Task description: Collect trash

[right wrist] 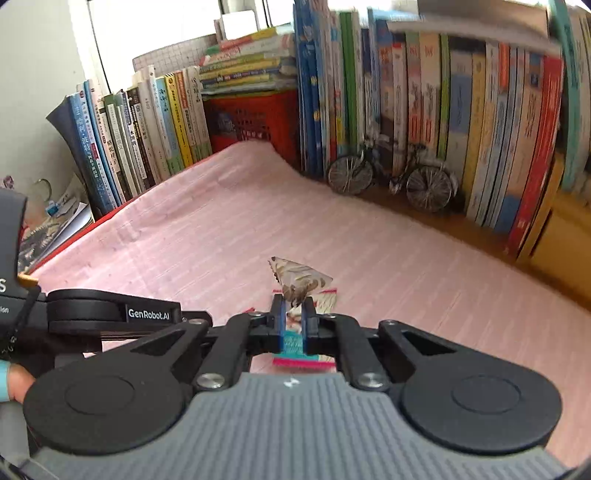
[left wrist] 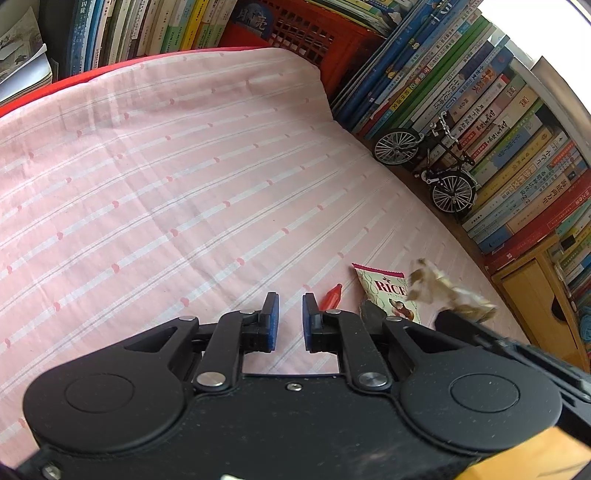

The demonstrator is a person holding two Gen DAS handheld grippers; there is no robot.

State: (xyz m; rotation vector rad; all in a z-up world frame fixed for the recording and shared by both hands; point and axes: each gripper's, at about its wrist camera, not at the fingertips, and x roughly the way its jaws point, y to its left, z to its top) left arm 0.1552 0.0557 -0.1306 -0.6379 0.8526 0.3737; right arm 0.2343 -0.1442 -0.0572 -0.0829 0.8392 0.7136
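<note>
My right gripper (right wrist: 292,308) is shut on a crumpled brown-and-white wrapper (right wrist: 300,280), held just above the pink striped cloth (right wrist: 221,229). In the left wrist view this wrapper (left wrist: 443,286) shows blurred at the lower right. Below it a "RICE" snack packet (left wrist: 386,291) lies flat on the cloth, and its pink-edged end (right wrist: 306,363) shows under my right fingers. A small red piece (left wrist: 331,297) lies just right of my left gripper (left wrist: 290,308), which is open with nothing between its blue pads and hovers low over the cloth.
Rows of books (left wrist: 480,122) line the back and right sides. A model bicycle (left wrist: 428,166) stands against the right-hand books. A red basket (left wrist: 306,33) sits at the back corner and a wooden cabinet (left wrist: 543,295) at the right. A fingertip (right wrist: 14,384) shows at the left.
</note>
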